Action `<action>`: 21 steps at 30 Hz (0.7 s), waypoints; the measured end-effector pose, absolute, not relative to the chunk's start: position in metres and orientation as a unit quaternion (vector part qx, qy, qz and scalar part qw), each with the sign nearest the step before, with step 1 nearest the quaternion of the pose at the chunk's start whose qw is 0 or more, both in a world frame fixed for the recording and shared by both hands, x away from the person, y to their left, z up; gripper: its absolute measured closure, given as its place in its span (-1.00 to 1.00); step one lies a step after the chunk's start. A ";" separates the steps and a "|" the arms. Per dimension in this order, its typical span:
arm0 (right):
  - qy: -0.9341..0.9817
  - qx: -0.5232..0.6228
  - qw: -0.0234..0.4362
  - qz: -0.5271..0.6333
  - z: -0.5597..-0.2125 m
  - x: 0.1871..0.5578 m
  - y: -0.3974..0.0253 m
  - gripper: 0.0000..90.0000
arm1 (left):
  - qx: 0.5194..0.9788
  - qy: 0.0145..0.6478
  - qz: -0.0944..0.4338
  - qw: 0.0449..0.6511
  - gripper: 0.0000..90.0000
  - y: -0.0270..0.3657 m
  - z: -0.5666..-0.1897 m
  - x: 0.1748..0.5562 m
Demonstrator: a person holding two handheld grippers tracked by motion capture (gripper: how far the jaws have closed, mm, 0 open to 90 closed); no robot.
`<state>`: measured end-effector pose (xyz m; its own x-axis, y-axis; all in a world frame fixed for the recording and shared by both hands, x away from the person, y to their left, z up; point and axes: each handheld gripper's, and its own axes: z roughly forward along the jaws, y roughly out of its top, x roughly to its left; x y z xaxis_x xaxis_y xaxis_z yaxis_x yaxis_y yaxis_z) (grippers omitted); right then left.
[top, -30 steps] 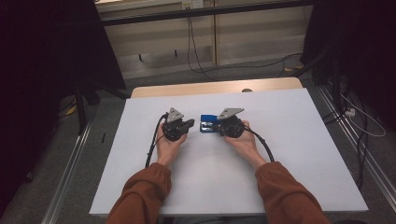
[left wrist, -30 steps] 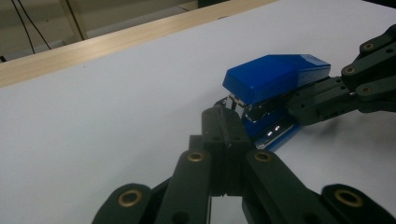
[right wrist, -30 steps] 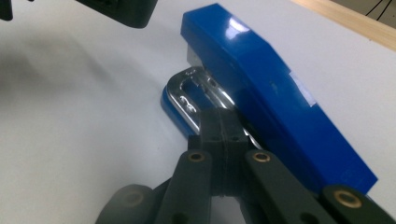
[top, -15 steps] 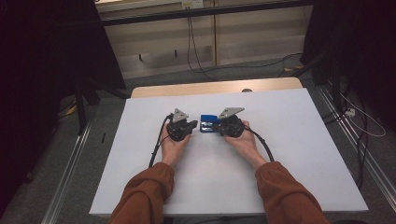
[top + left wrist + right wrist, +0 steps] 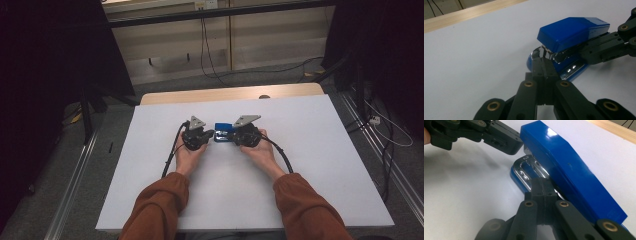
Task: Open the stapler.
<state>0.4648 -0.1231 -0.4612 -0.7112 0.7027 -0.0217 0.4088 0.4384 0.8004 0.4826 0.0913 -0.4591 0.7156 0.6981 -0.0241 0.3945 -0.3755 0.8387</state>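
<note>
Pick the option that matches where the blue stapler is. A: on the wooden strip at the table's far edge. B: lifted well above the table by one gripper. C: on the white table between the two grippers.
C: the high view shows the blue stapler on the white table, between the left gripper and the right gripper.

Blue stapler [image 5: 571, 33] — chrome inside, white table [image 5: 310, 150], rust-orange sleeves [image 5: 155, 210]
</note>
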 end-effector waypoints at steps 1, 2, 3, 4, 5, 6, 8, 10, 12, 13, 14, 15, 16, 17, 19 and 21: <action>0.829 0.336 0.178 0.411 -0.461 0.465 -0.123 1.00 | 0.812 0.336 0.169 0.446 1.00 0.091 -0.459 0.483; 0.830 0.334 0.179 0.410 -0.461 0.465 -0.123 1.00 | 0.813 0.336 0.169 0.445 1.00 0.090 -0.459 0.483; 0.830 0.334 0.179 0.410 -0.461 0.465 -0.123 1.00 | 0.813 0.337 0.172 0.443 1.00 0.089 -0.459 0.483; 0.830 0.335 0.178 0.408 -0.460 0.465 -0.123 1.00 | 0.813 0.337 0.173 0.443 1.00 0.089 -0.459 0.483; 0.831 0.335 0.179 0.407 -0.460 0.465 -0.122 1.00 | 0.811 0.339 0.172 0.444 1.00 0.089 -0.459 0.484; 0.831 0.335 0.179 0.407 -0.460 0.465 -0.122 1.00 | 0.812 0.339 0.172 0.442 1.00 0.089 -0.459 0.484; 0.831 0.335 0.179 0.408 -0.461 0.465 -0.123 1.00 | 0.815 0.336 0.177 0.438 1.00 0.088 -0.459 0.483; 0.830 0.336 0.179 0.408 -0.461 0.465 -0.123 1.00 | 0.810 0.339 0.176 0.445 1.00 0.088 -0.458 0.483; 0.830 0.335 0.181 0.407 -0.461 0.465 -0.122 1.00 | 0.807 0.338 0.177 0.450 1.00 0.088 -0.456 0.483; 0.830 0.335 0.181 0.407 -0.461 0.465 -0.122 1.00 | 0.807 0.336 0.179 0.452 1.00 0.088 -0.456 0.483; 0.830 0.336 0.181 0.407 -0.461 0.465 -0.122 1.00 | 0.808 0.335 0.180 0.450 1.00 0.088 -0.455 0.483; 0.830 0.337 0.180 0.407 -0.461 0.465 -0.122 1.00 | 0.808 0.333 0.180 0.451 1.00 0.088 -0.455 0.483; 0.830 0.337 0.180 0.407 -0.461 0.465 -0.122 1.00 | 0.807 0.334 0.177 0.453 1.00 0.088 -0.456 0.483; 0.830 0.337 0.180 0.407 -0.461 0.465 -0.122 1.00 | 0.807 0.335 0.176 0.454 1.00 0.088 -0.456 0.483; 0.829 0.338 0.180 0.408 -0.461 0.464 -0.122 1.00 | 0.807 0.334 0.179 0.453 1.00 0.088 -0.455 0.482; 0.828 0.339 0.179 0.409 -0.461 0.464 -0.122 1.00 | 0.806 0.334 0.180 0.454 1.00 0.088 -0.455 0.482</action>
<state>0.4644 -0.1225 -0.4609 -0.7060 0.7079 -0.0201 0.4145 0.4361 0.7987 0.4824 0.0877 -0.4547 0.7123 0.7017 -0.0126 0.3749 -0.3653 0.8521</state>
